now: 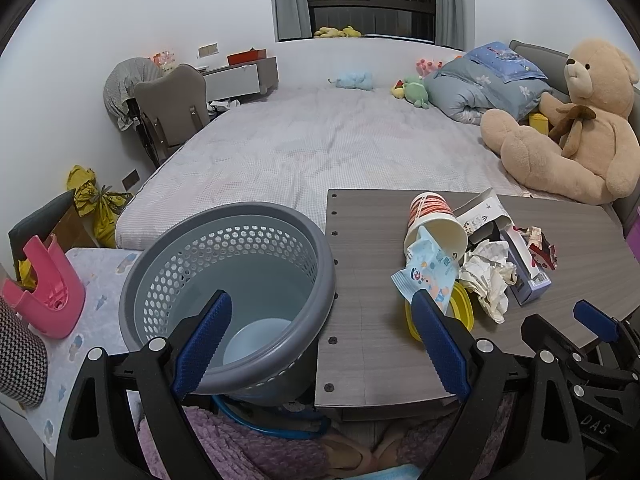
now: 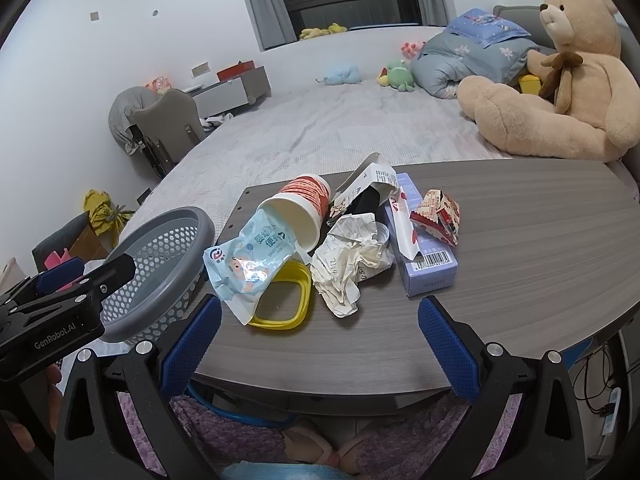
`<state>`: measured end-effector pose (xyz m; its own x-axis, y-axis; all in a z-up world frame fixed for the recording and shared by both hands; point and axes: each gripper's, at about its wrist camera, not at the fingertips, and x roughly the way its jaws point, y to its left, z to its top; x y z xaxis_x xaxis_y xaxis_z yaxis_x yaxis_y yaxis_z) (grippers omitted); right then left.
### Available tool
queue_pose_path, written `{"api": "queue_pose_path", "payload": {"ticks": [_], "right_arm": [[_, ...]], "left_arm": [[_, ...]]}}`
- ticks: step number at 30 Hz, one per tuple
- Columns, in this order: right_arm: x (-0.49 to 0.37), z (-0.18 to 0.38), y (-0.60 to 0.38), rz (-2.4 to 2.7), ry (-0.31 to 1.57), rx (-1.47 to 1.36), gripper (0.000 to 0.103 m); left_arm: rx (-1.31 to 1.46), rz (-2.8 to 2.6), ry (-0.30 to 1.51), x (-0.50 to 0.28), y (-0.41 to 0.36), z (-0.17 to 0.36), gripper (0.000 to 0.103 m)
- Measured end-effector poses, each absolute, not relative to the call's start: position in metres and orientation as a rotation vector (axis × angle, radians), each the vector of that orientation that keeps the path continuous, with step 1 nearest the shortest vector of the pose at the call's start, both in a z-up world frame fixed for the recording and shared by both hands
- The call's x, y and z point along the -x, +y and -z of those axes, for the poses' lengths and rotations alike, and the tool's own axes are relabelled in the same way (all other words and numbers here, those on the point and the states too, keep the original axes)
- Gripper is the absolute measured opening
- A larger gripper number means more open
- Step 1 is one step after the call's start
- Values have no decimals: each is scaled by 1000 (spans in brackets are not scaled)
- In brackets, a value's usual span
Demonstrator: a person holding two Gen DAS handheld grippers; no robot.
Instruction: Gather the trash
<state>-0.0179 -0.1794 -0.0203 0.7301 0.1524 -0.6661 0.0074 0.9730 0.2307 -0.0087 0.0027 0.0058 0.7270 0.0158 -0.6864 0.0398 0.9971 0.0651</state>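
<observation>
A pile of trash lies on the grey wood table [image 2: 520,264]: a tipped paper cup [image 2: 298,210], a light blue wipes packet [image 2: 248,264], a yellow lid [image 2: 286,300], a crumpled paper [image 2: 348,264], a purple box [image 2: 428,264], a red wrapper [image 2: 438,216] and a torn white carton [image 2: 372,184]. The grey perforated basket [image 1: 228,280] stands left of the table with a pale round object at its bottom. My left gripper [image 1: 324,340] is open and empty, near the basket's rim. My right gripper [image 2: 320,344] is open and empty, in front of the pile.
A bed [image 1: 312,148] lies behind the table with a big teddy bear [image 1: 568,120], a rolled blanket and small plush toys. A pink plastic stool [image 1: 44,288] stands at the left. A chair [image 1: 172,104] stands by the far wall.
</observation>
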Motion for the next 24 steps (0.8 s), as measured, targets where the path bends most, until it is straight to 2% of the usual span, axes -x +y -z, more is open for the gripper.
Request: {"api": "queue_pose_path", "payload": {"ticks": [24], "right_arm": [[16,19,-173,-50,762,-180,97]], "left_arm": [[-78,12,760,11,3,-6,87]]}}
